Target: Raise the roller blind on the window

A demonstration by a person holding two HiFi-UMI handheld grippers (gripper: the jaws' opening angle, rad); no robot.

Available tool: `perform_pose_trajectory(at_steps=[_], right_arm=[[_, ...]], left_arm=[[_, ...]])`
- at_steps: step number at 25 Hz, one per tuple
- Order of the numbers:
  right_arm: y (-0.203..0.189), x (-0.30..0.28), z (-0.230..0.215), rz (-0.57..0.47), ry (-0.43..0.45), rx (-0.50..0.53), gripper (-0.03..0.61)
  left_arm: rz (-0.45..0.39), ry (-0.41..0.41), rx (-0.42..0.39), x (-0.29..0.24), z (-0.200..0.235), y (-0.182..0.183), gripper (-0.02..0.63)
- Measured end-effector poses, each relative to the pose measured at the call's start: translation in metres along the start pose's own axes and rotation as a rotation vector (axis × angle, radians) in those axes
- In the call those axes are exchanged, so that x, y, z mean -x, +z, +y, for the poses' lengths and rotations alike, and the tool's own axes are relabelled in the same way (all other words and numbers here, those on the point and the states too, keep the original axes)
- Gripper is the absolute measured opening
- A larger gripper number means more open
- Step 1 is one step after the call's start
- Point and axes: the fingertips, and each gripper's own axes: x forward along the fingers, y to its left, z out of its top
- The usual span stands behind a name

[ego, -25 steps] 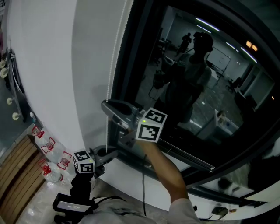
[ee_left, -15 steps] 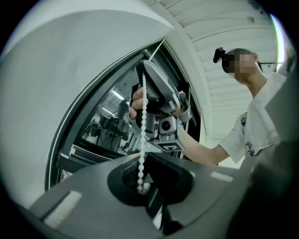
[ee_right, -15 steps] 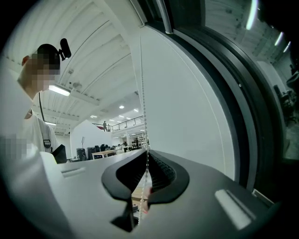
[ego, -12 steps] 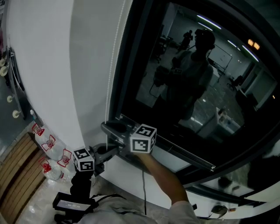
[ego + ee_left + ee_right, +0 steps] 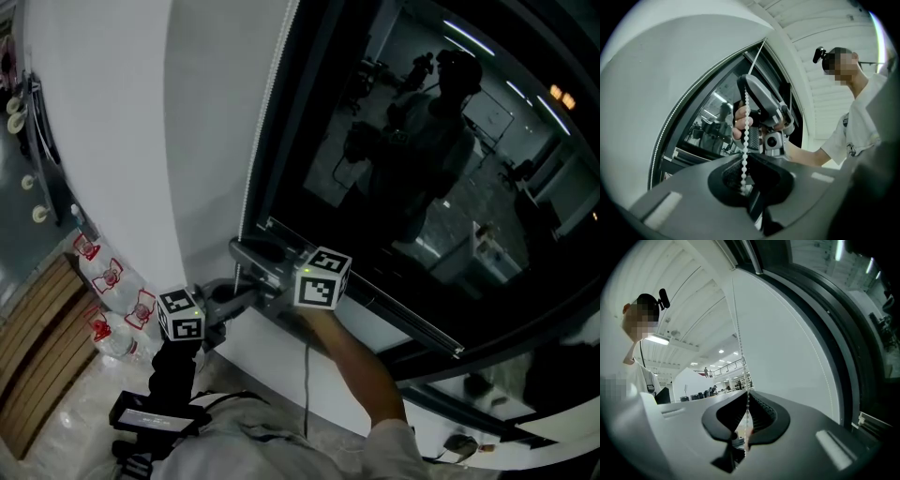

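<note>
The white bead chain hangs down the left edge of the dark window. My right gripper is low at the window's bottom corner, shut on the chain, which runs down from the ceiling into its jaws. Just below it, my left gripper is shut on the same chain where the beads drop between its pads. In the left gripper view the right gripper hangs close above, in a hand. I cannot make out the blind's fabric in the head view.
A white wall pillar stands left of the window. Water bottles with red labels stand on the floor by wooden slats. A black device hangs at my waist. The glass reflects a person.
My right gripper has come down along the chain, closing the distance to the left gripper. The left gripper has held its place below.
</note>
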Motion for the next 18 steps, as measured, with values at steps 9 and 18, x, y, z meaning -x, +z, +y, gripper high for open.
perform_pose_trajectory(at_steps=[9, 18], right_arm=[[0.011, 0.016, -0.011, -0.099, -0.062, -0.024, 0.018], [-0.005, 0.051, -0.002, -0.283, -0.304, 0.041, 0.095]], left_arm=[[0.080, 0.183, -0.077, 0.035, 0.027, -0.029, 0.062], [0.179, 0.412, -0.051, 0.122, 0.031, -0.086, 0.026]])
